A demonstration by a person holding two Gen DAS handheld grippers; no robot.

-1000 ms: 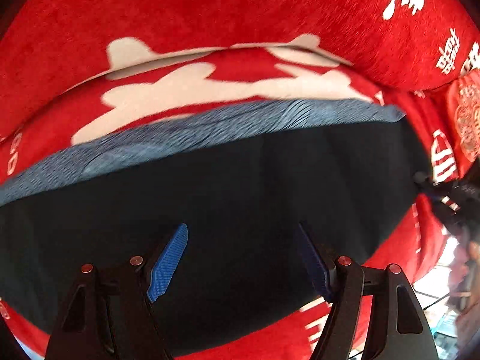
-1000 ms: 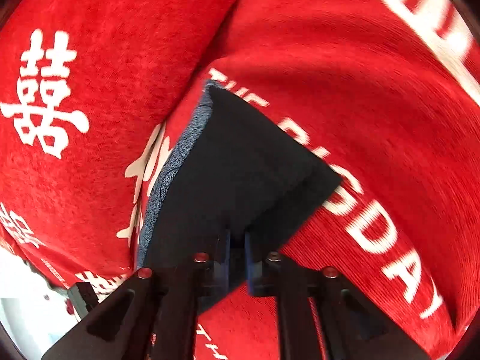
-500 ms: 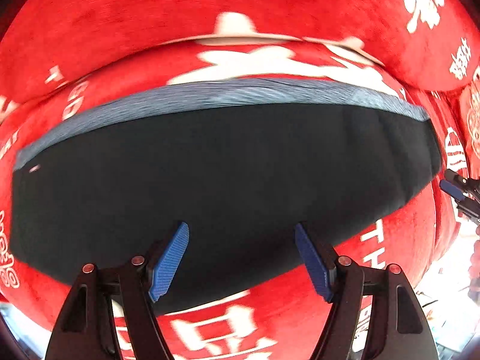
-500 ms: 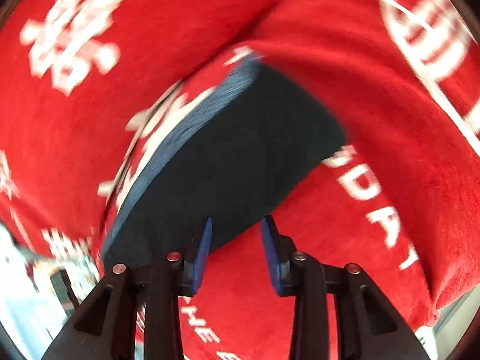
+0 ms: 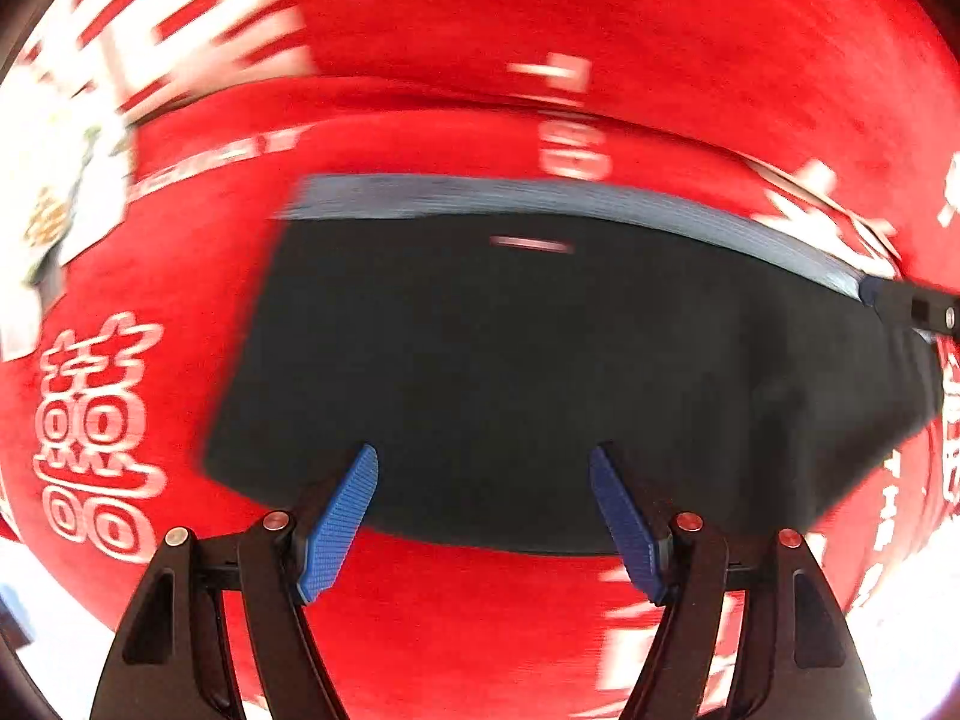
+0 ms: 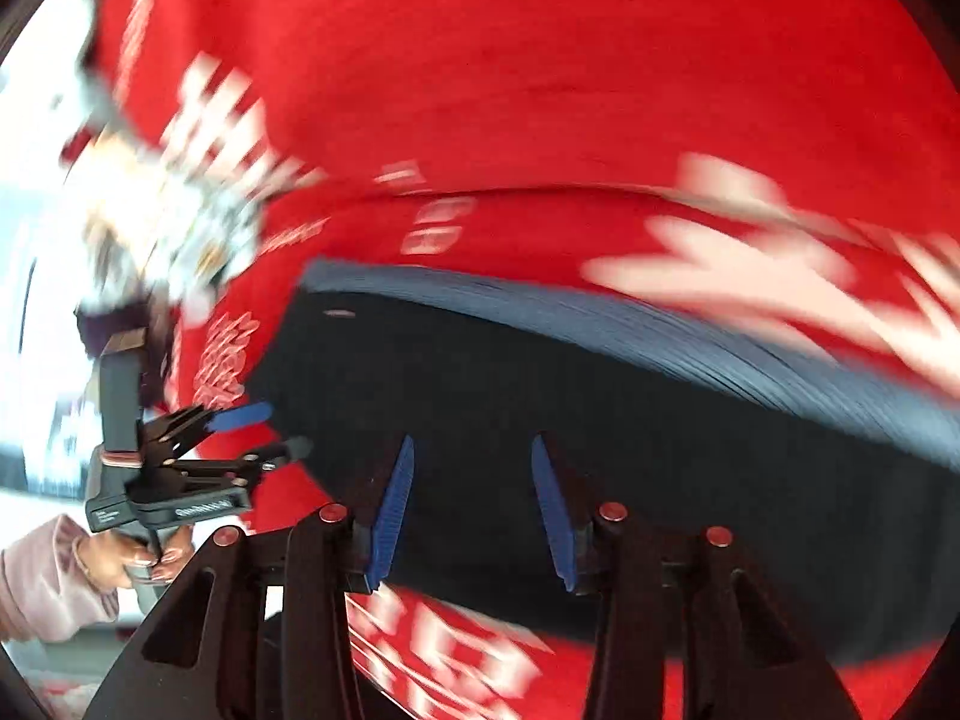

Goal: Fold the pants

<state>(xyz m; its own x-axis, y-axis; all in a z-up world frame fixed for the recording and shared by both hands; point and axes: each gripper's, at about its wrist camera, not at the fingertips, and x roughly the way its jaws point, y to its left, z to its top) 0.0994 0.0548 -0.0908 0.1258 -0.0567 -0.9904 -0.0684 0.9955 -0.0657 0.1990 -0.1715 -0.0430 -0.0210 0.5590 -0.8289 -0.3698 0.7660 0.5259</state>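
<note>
The folded dark pants (image 5: 540, 372) lie flat on a red cloth with white lettering; a grey-blue waistband (image 5: 540, 198) runs along the far edge. My left gripper (image 5: 483, 516) is open and empty, just over the near edge of the pants. My right gripper (image 6: 471, 504) is open and empty over the near edge of the pants (image 6: 600, 420). The left gripper also shows in the right wrist view (image 6: 276, 432), open, at the left corner of the pants. The right gripper's fingertip (image 5: 912, 306) shows at the right end of the waistband. Both views are motion-blurred.
The red cloth (image 5: 600, 30) covers the surface and a raised cushion behind it. A bright, blurred area with clutter (image 6: 150, 210) lies beyond the cloth's left edge. The hand in a pink sleeve (image 6: 72, 570) holds the left gripper.
The right gripper has let go of the pants and opened, then swung round to face their long edge. The left gripper has pulled back and shifted; the pants now lie flat.
</note>
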